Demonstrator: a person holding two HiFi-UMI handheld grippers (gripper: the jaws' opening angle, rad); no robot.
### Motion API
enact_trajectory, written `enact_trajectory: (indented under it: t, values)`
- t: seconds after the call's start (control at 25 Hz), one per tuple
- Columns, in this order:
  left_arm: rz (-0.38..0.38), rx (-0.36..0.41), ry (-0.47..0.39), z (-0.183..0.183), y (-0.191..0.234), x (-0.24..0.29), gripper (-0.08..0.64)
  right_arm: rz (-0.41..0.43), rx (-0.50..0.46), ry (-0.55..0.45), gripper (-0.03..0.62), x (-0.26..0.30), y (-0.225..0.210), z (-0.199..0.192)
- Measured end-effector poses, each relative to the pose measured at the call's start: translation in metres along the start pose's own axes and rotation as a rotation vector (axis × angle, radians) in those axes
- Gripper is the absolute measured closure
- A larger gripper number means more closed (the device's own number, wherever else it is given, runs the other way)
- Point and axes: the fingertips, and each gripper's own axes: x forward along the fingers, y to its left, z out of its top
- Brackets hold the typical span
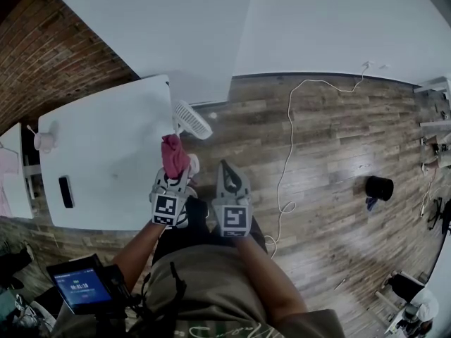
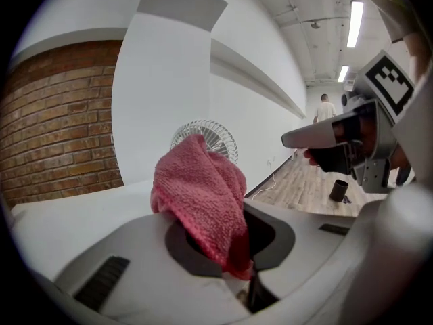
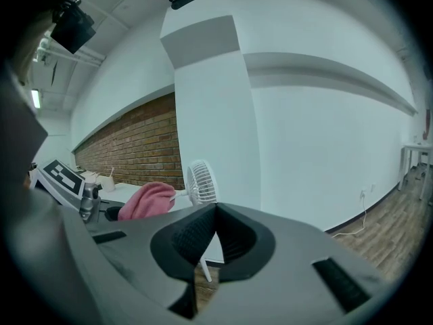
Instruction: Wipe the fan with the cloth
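White table (image 1: 106, 153) at left, black device (image 1: 65, 191) near its left edge. My left gripper (image 1: 175, 176) clamped on pink cloth (image 1: 174, 155) at table's right edge, fan (image 1: 192, 120) just beyond on far corner. My right gripper (image 1: 227, 169) pinched together, empty, over open floor. White cable (image 1: 287, 139), black cup (image 1: 379, 186) further right

fan (image 1: 192, 119): at table's (image 1: 99, 146) far right corner | cloth (image 1: 174, 155): just before fan

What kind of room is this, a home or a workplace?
Probably a workplace, perhaps a loft-style office or lab: a brick wall, a plain white table on a wood floor, and long strip lights on the ceiling.
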Motion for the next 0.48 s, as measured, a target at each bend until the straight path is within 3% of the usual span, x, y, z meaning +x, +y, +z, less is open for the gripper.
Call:
enact_trajectory:
  t: [0.24,0.48]
  values:
    - [-0.004,0.021,-0.009,0.0004,-0.0027,-0.0011,0.503,0.001,0.005,-0.006,0.592,-0.0014,0.0011,0.0029]
    - [-0.027,-0.010,-0.006,-0.0053,-0.0080,-0.0031,0.504,-0.004,0.028,0.010,0.591,-0.0037,0.0024,0.0045]
